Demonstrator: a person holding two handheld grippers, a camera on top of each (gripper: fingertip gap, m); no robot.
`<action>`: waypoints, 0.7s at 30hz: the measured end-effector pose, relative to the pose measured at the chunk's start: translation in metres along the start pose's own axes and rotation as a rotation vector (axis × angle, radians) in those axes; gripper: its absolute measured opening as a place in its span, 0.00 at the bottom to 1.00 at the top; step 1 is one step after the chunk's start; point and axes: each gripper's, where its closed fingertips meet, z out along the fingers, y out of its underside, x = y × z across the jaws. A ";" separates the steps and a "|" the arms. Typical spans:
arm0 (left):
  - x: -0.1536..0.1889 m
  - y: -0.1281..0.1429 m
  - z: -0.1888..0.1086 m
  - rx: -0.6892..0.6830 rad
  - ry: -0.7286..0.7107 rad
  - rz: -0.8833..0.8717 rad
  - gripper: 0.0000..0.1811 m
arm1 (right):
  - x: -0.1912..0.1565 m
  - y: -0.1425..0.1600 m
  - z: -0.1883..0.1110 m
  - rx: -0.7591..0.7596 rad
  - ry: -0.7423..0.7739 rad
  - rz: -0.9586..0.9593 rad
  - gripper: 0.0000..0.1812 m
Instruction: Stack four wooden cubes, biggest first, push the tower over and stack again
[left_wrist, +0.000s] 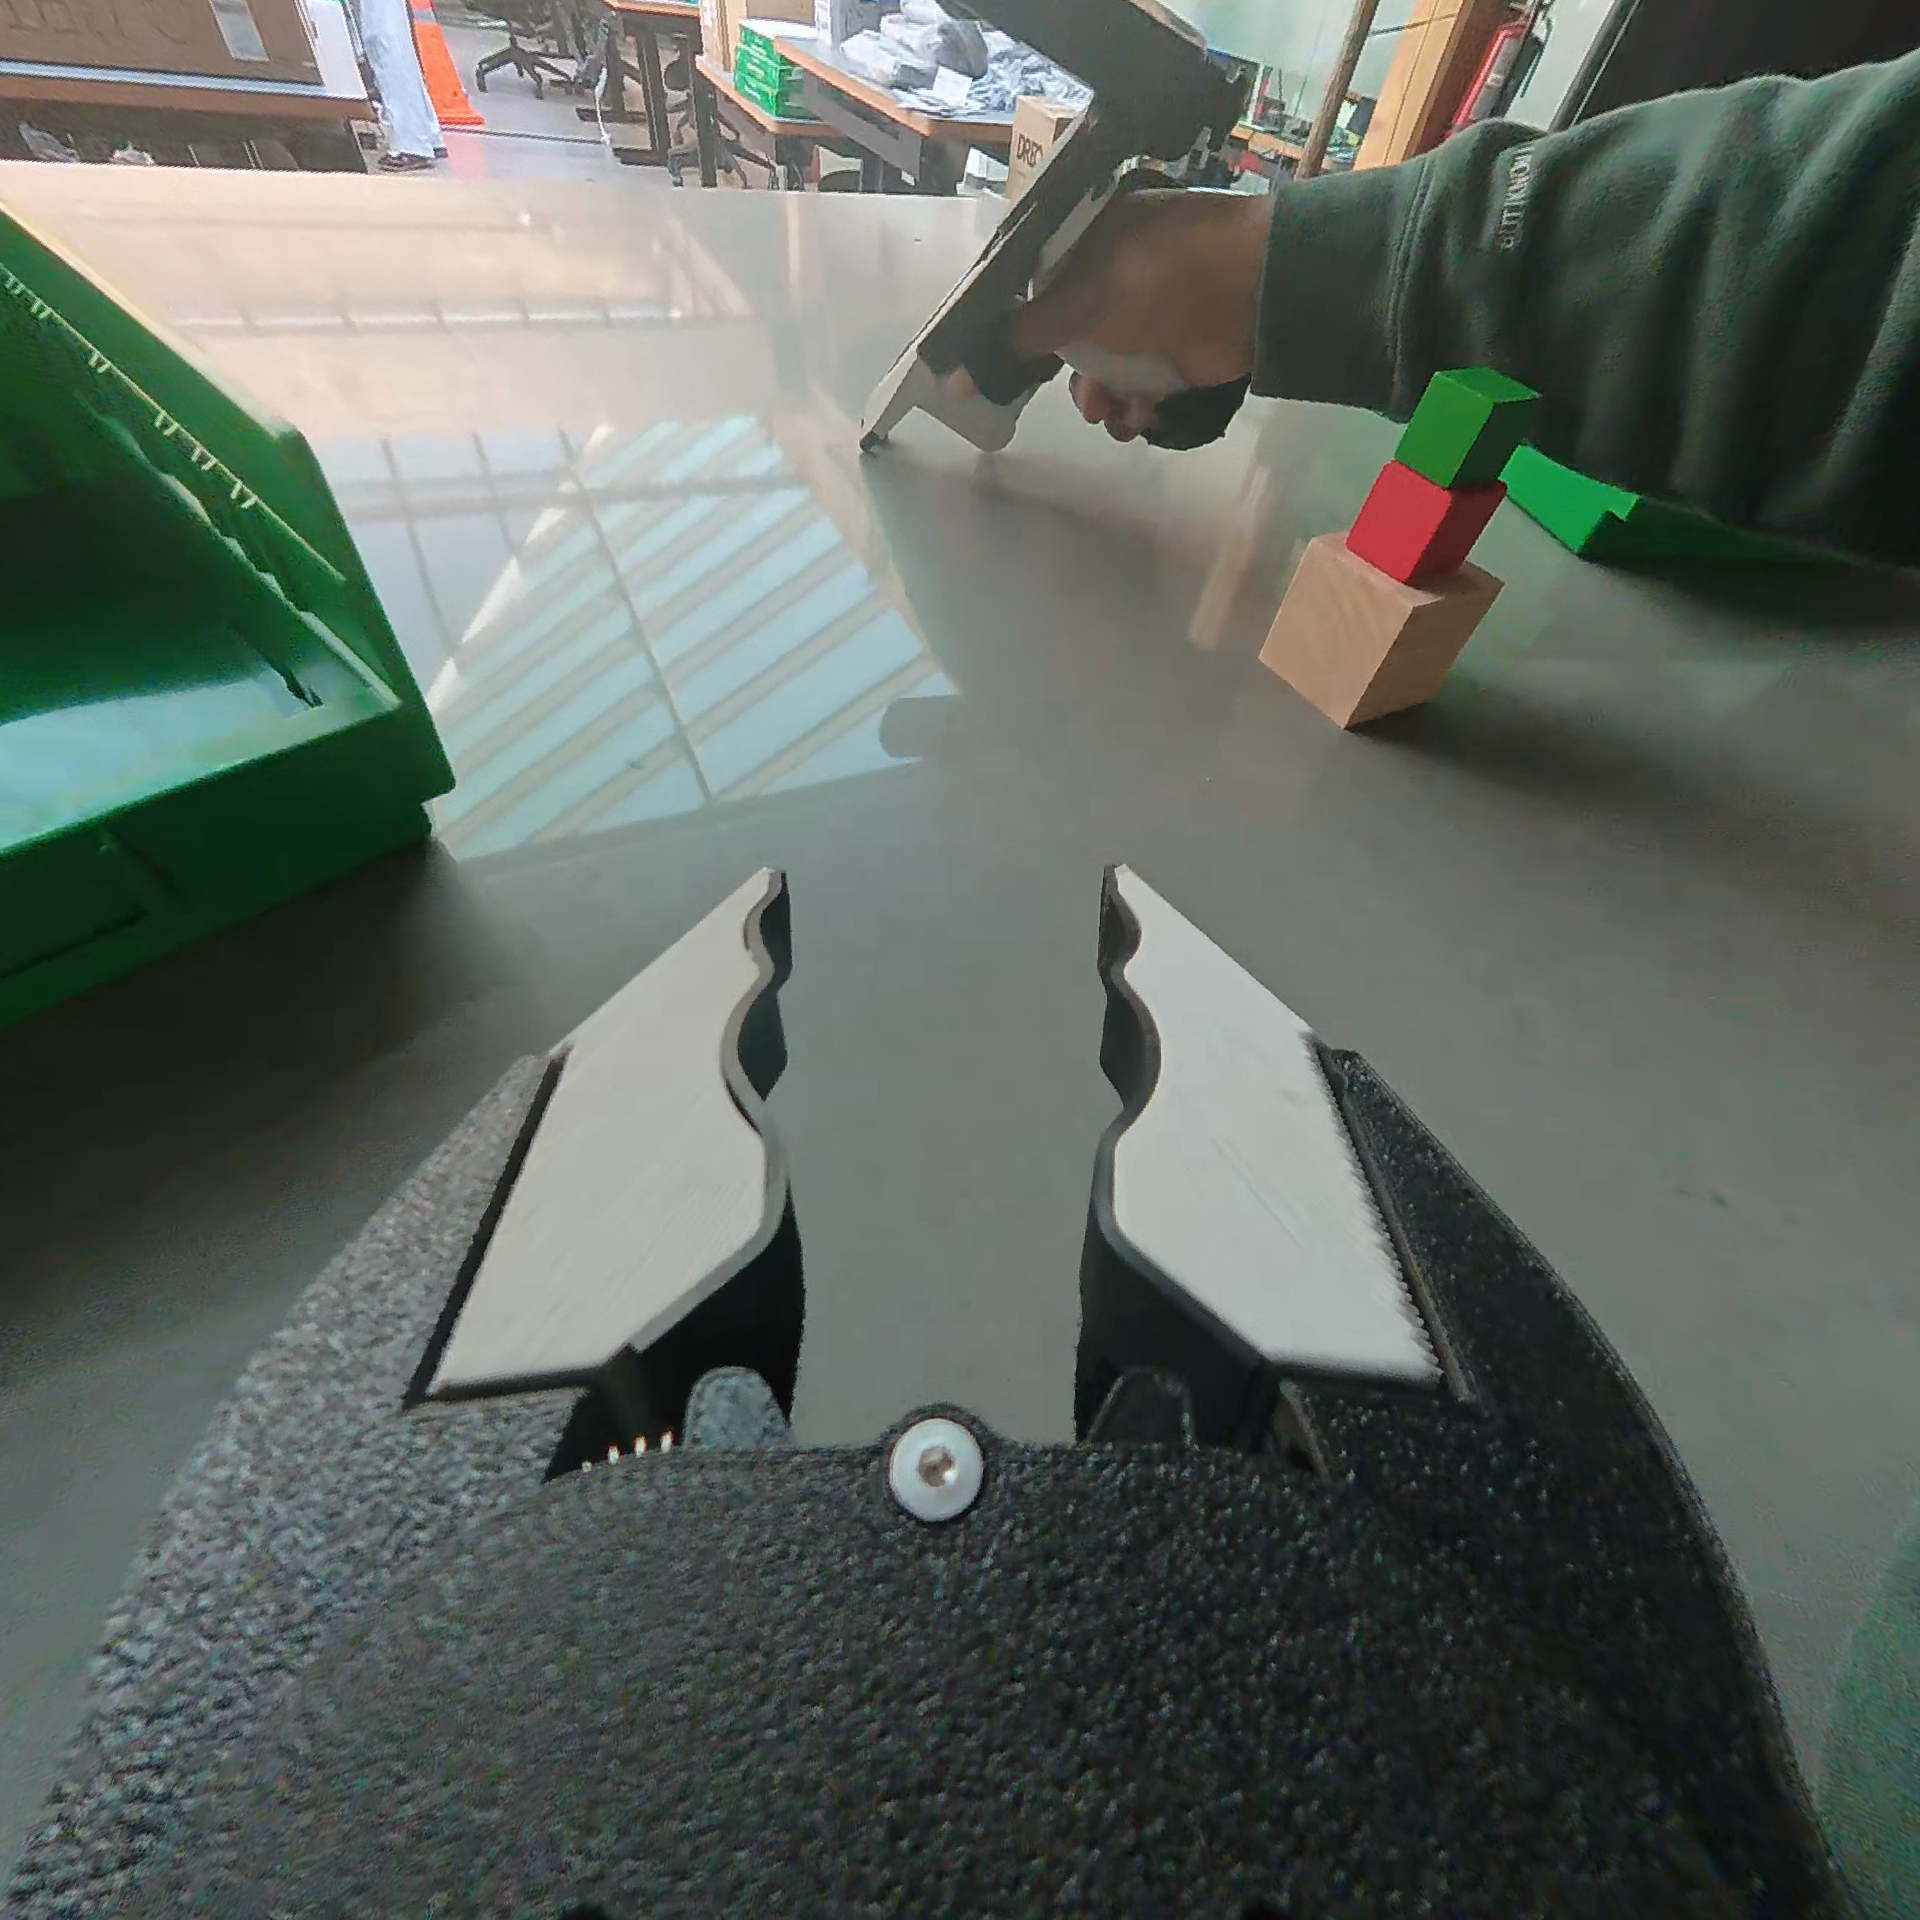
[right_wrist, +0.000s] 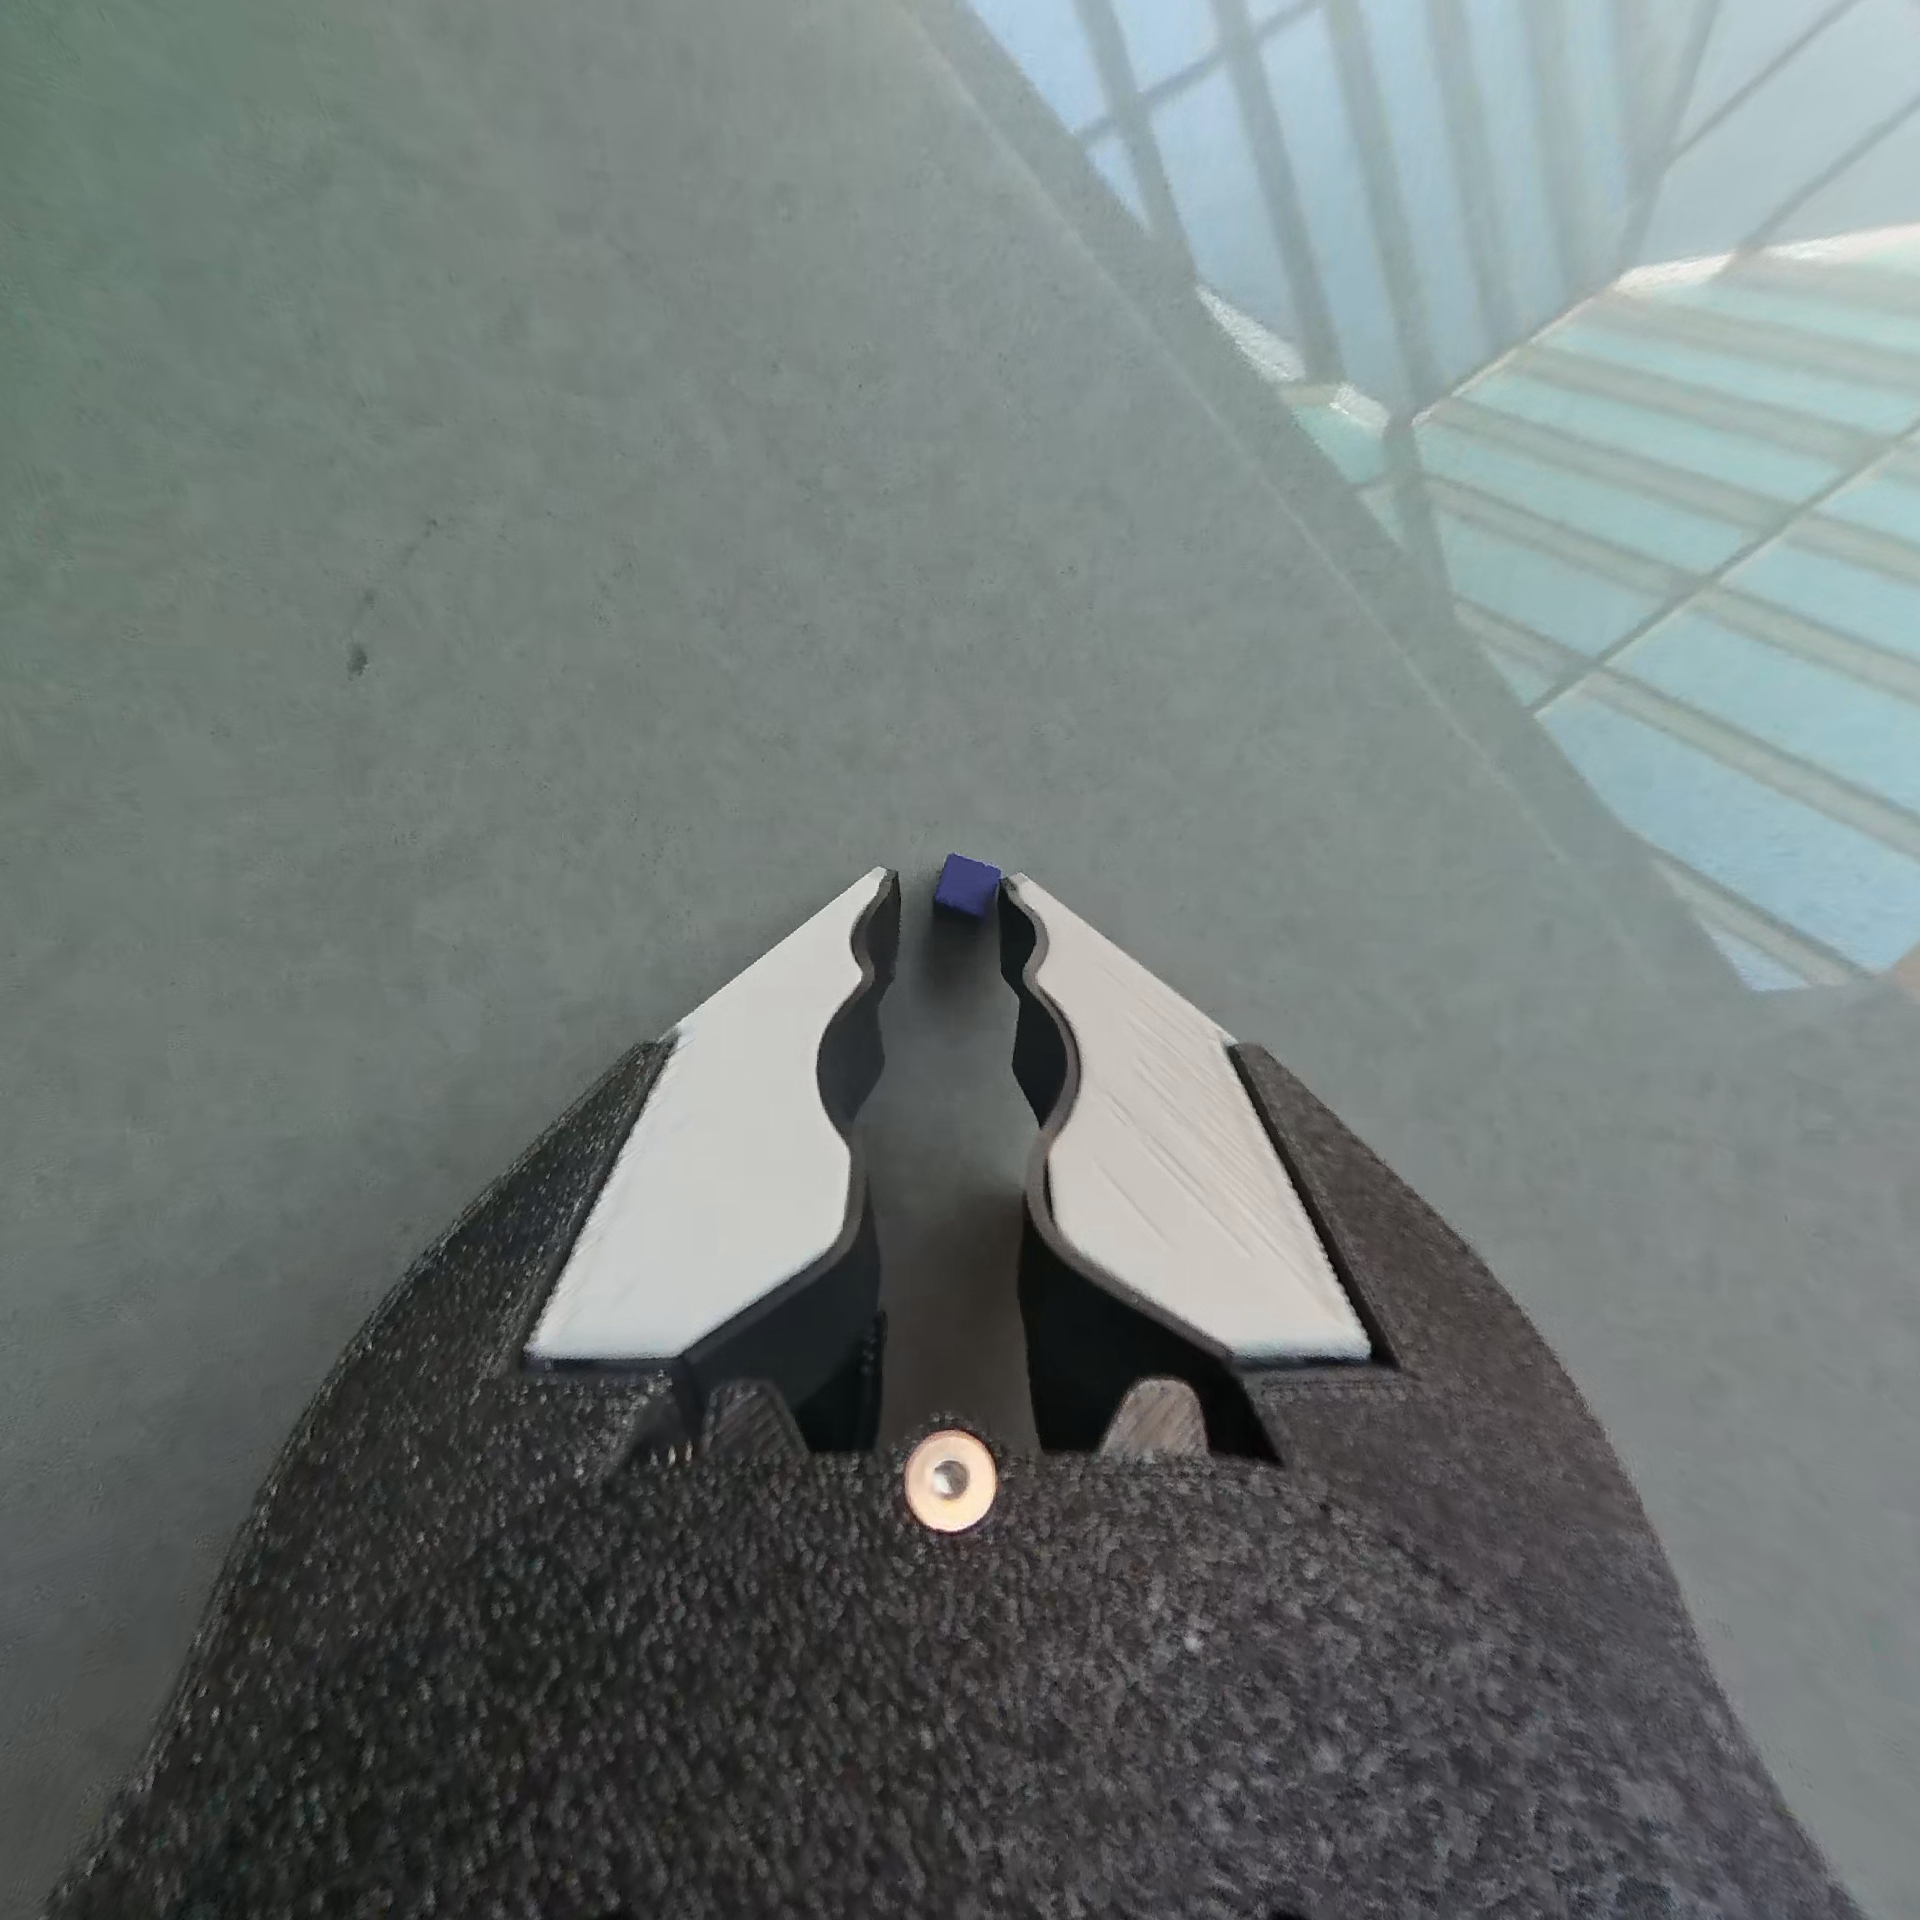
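The left gripper (left_wrist: 940, 883) hovers low over a smooth grey bench (left_wrist: 1039, 810), its fingers spread apart with nothing between them. Taking the stacked blocks as landmark: a pale wooden block (left_wrist: 1371, 634) sits on the bench ahead and right of the left gripper, with a red cube (left_wrist: 1418, 520) on it and a green cube (left_wrist: 1465, 426) on top. Left of the stack, across the bare glossy surface that mirrors window bars, stands a green bin (left_wrist: 208, 644). Just behind the stack lies a flat green piece (left_wrist: 1621, 525). Beyond and left of the stack, a hand (left_wrist: 1153, 312) tips the right gripper (right_wrist: 948, 883) down onto the bench, its fingers narrowed but not clenched about a tiny blue cube (right_wrist: 964, 881), which touches only the right finger. Far behind are desks, chairs and boxes.
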 end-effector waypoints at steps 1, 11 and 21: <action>0.000 0.000 0.000 -0.002 0.001 0.000 0.33 | -0.001 0.000 0.000 0.000 -0.010 0.008 0.08; 0.006 0.000 -0.002 0.005 0.015 0.022 0.33 | -0.078 -0.024 -0.136 0.197 -0.427 -0.437 0.06; 0.036 -0.009 -0.001 0.028 0.092 0.059 0.33 | -0.141 0.074 -0.256 0.021 -0.514 -0.585 0.06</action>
